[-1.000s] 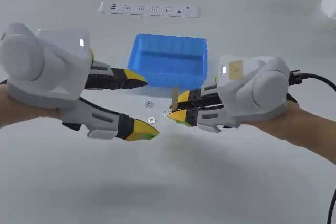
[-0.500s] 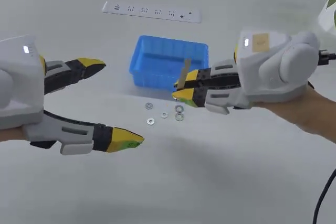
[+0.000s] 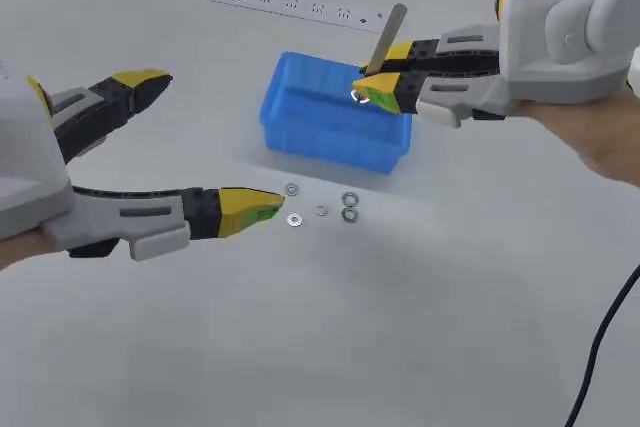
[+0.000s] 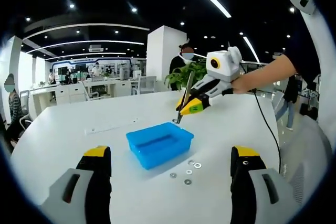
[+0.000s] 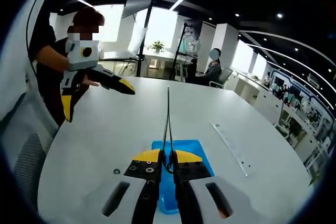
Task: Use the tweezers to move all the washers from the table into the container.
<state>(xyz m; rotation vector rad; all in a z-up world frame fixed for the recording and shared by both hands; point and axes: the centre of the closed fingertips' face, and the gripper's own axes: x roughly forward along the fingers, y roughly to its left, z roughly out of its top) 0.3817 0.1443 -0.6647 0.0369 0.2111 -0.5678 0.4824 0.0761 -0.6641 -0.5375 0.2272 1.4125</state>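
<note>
- The right gripper point(image 3: 383, 87) is clenched on the tweezers point(image 3: 386, 39). Their tips hang over the blue container point(image 3: 330, 147), near its 1 o'clock corner in the head view.
- A small ring at the tips looks like a washer point(image 3: 358, 96), though it is too small to be sure.
- The step in hand appears to be the drop. It would go best with the tips lowered inside the walls first, so the washer cannot bounce off the rim.
- The squeeze should be eased gently and the tweezers kept close to upright. A sudden release could flick the washer out.
- If it clings to a tip, a light tap on the inner wall should free it.
- The loose washers point(image 3: 320, 210) lie in a close cluster on the table point(image 3: 400, 297), just beside the container at its 6 o'clock.
- The next pick is easiest from the cluster's outer edge, one washer at a time, so the others are not scattered.
- The left gripper point(image 3: 215, 142) is released, with its jaws spread wide and holding nothing. It sits at 9 o'clock of the cluster, with one tip near the washers, and should stay off them.
</note>
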